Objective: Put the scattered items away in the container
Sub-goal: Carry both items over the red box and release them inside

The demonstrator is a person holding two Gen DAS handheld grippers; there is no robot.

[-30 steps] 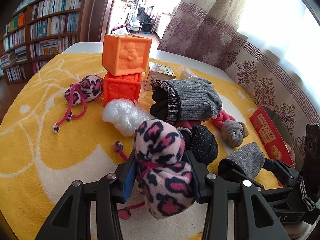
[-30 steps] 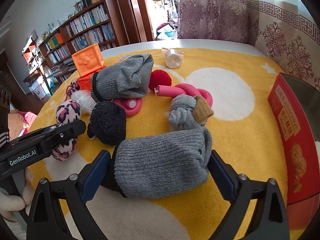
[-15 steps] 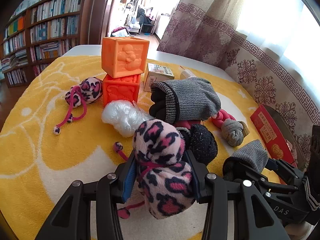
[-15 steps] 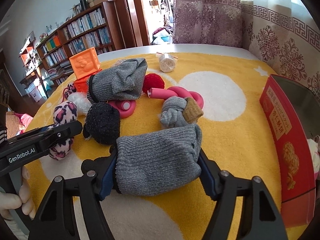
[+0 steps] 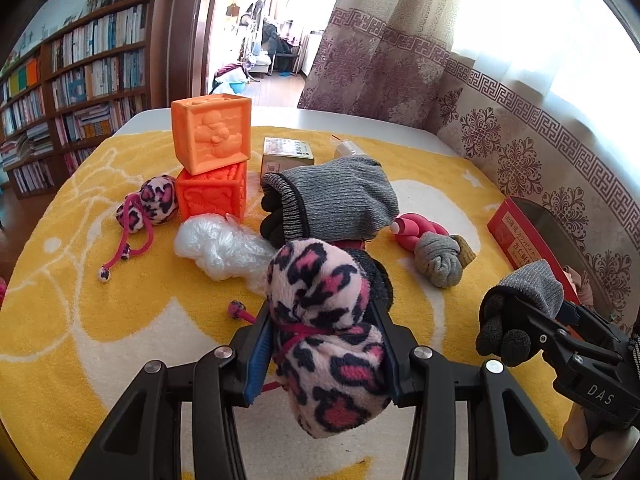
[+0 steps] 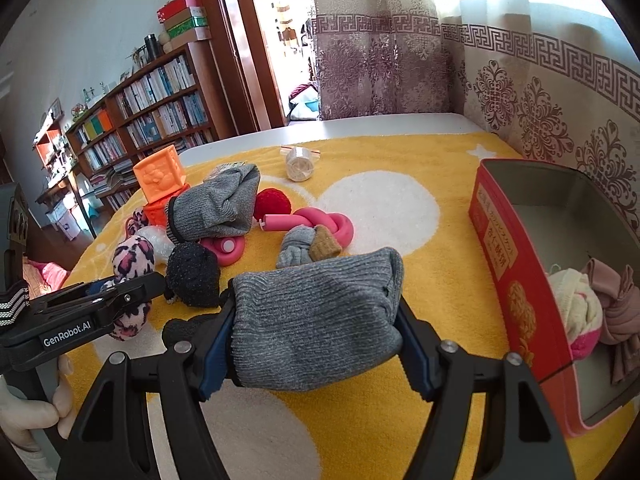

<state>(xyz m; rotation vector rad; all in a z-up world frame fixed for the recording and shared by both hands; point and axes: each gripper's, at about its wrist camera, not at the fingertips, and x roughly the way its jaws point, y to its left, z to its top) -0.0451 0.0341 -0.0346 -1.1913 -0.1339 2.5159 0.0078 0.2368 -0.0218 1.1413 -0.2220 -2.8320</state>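
While your left gripper (image 5: 326,354) is clamping the leopard-print pouch (image 5: 326,332) above the yellow towel (image 5: 80,320), your right gripper (image 6: 316,340) is gripping the grey glove (image 6: 316,316) beside the red tin (image 6: 516,280).

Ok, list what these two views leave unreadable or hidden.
- Tin: its near floor is hidden by its own red wall in the right wrist view; in the left wrist view the right gripper and the frame edge cut it off.
- Small box: label print too small, left wrist view.
- Black bundle: mostly behind the leopard pouch, left wrist view.
- Grey glove: its black fingertips are behind the right gripper's finger, right wrist view.
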